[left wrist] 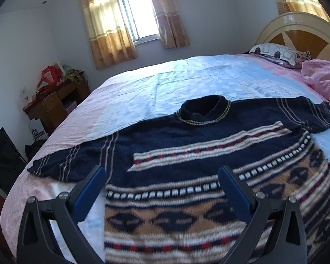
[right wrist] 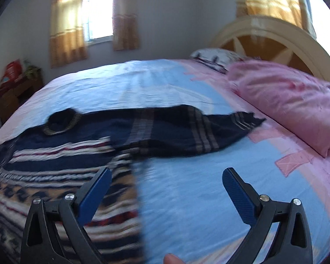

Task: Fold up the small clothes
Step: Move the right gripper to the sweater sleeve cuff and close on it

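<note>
Sweater lies flat (sleeves spread) beneath both gaping, empty claws: left claw, right claw.

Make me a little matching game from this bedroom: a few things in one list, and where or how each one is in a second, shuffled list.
Things:
1. sweater
2. pink pillow
3. desk
4. left hand-held gripper

Places or states:
A. against the wall, below the curtained window
B. spread flat on the bed, sleeves out
C. open, above the sweater's patterned part
D. near the headboard

Pairs: 1-B, 2-D, 3-A, 4-C
</note>
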Demonstrator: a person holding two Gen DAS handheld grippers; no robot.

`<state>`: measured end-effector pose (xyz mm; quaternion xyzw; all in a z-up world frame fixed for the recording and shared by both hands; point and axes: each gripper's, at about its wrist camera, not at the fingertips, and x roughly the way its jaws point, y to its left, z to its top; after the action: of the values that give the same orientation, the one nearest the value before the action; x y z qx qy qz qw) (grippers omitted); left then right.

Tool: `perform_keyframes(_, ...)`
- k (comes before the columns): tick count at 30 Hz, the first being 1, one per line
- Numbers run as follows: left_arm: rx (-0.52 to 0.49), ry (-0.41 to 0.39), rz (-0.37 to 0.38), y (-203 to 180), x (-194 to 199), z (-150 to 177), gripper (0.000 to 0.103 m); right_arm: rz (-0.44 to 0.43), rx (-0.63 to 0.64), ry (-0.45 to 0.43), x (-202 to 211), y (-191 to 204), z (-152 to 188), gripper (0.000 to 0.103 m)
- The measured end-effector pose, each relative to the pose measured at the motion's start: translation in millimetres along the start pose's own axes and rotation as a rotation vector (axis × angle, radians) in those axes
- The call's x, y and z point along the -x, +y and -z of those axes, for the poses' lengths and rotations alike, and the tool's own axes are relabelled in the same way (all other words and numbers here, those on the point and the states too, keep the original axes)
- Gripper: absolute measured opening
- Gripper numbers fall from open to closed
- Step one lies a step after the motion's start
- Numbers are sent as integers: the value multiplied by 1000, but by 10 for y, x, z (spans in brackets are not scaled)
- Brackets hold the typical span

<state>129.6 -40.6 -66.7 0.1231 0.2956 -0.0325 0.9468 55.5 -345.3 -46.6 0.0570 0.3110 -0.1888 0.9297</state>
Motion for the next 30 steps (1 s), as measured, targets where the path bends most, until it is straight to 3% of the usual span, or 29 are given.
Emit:
perform_keyframes(1, -5, -2, 0, -12, -63, -26, 103, 9, -38, 26, -140, -194, -67, 85)
perform_keyframes(5, -11, 31, -31, 3, -317, -98, 103, 68, -170, 79, -547, -851, -287, 79)
perform_keyframes(8, 10, 52, -45, 64, -426, -107, 103, 128, -272, 109, -831, -1360, -424, 65)
perform_keyframes(13, 17, 84, -76, 95, -582, -96, 103, 209, -410, 136, -1267, -2051, -593, 63)
perform_keyframes(19, 43, 120, -115, 176, -722, -38, 103, 242, -491, 164, -1663, -2443, -738, 63)
perform_keyframes(24, 69, 157, -126, 214, -812, 19, 103, 212, -537, 208, -2030, -2655, -796, 55)
perform_keyframes(26, 64, 163, -122, 197, -815, 38, 103, 221, -540, 201, -2128, -2690, -818, 48)
perform_keyframes(28, 53, 165, -123, 172, -813, 51, 103, 228, -529, 208, -2180, -2685, -842, 19)
perform_keyframes(30, 58, 170, -118, 171, -812, 54, 103, 211, -522, 212, -2193, -2683, -855, 8)
